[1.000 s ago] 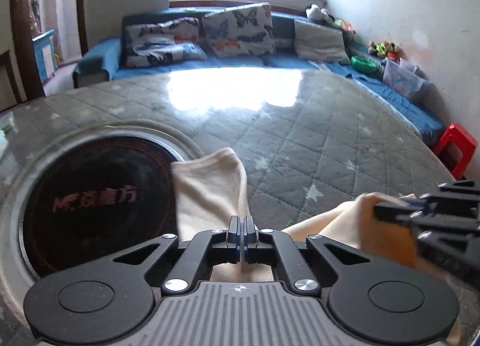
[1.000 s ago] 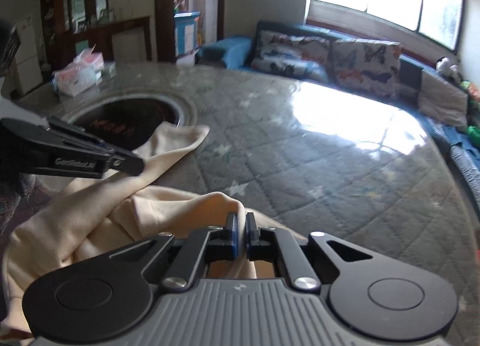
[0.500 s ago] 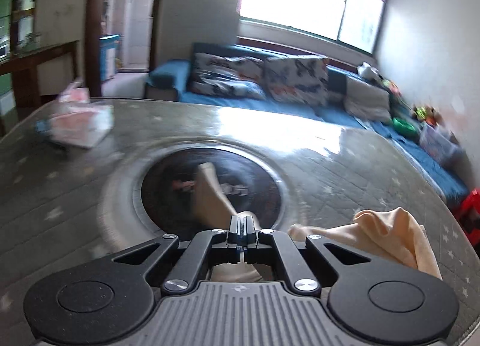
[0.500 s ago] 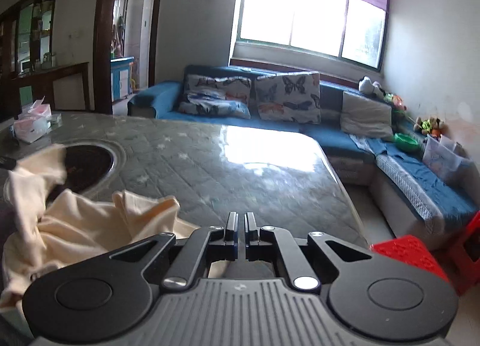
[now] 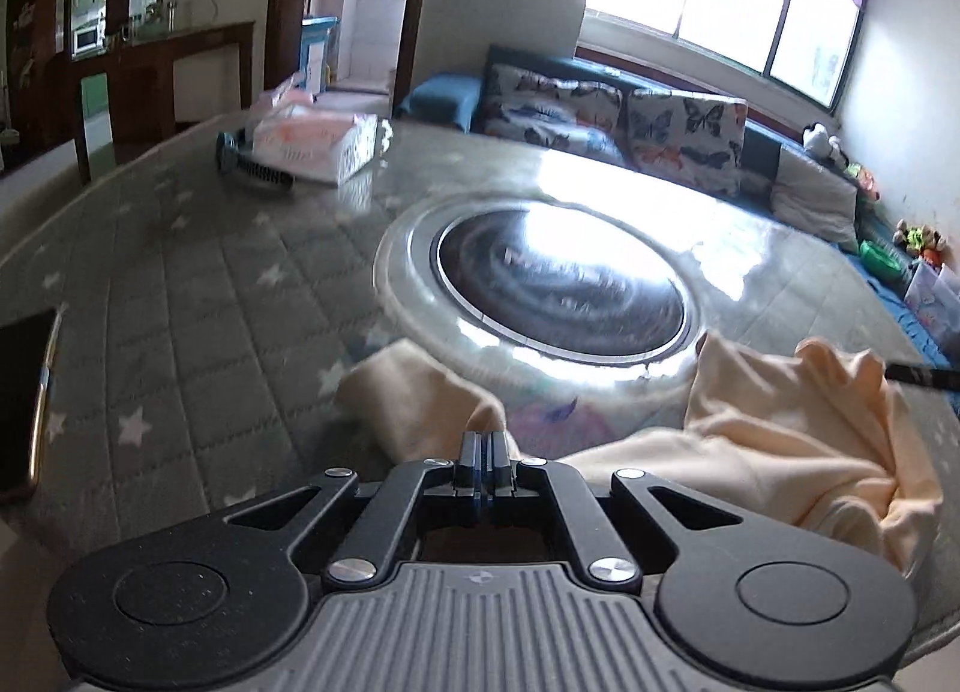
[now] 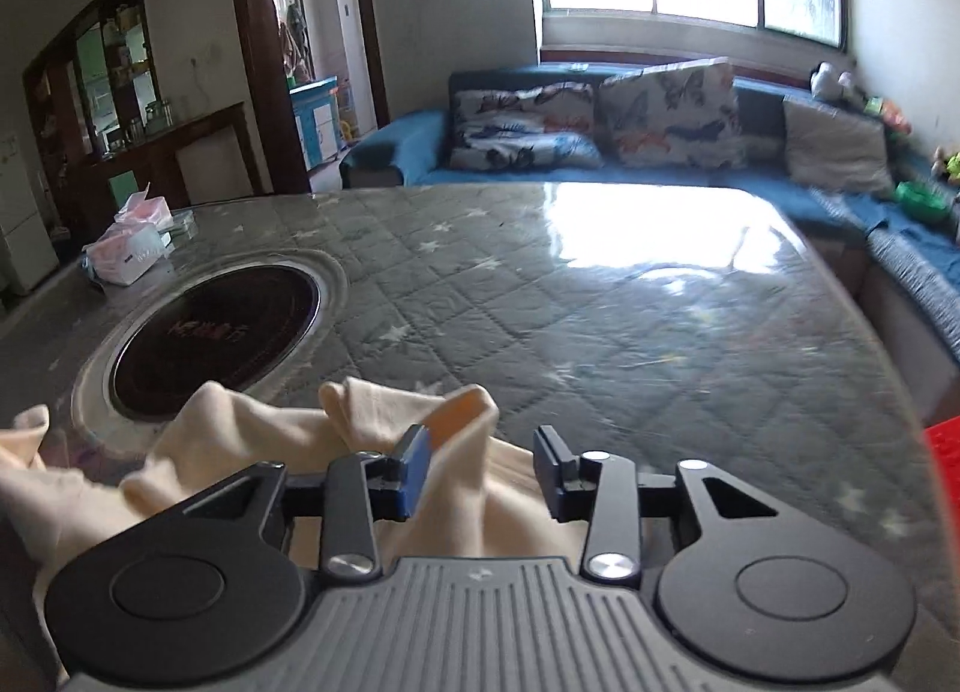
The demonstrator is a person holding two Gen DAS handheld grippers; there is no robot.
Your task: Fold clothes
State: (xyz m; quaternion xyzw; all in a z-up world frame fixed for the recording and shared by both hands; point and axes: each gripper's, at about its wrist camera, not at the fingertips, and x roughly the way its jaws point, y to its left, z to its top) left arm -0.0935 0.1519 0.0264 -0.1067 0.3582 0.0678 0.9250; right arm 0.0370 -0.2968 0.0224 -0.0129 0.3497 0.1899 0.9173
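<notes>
Here the crumpled cream cotton garment [image 5: 780, 452] lies bunched on the grey star-quilted worktop [image 6: 600, 296]. The left tool [image 5: 483, 455] is clamped on one edge; the right tool [image 6: 483, 467] is opening, cloth loose between its jaws. Regrip a corner and draw the edge taut.

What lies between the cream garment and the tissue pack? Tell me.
The round dark disc set in the table lies between cream garment and tissue pack, seen in the right wrist view.

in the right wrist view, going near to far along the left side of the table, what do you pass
cream garment → round black cooktop → pink tissue pack → dark wooden cabinet beyond the table
</notes>
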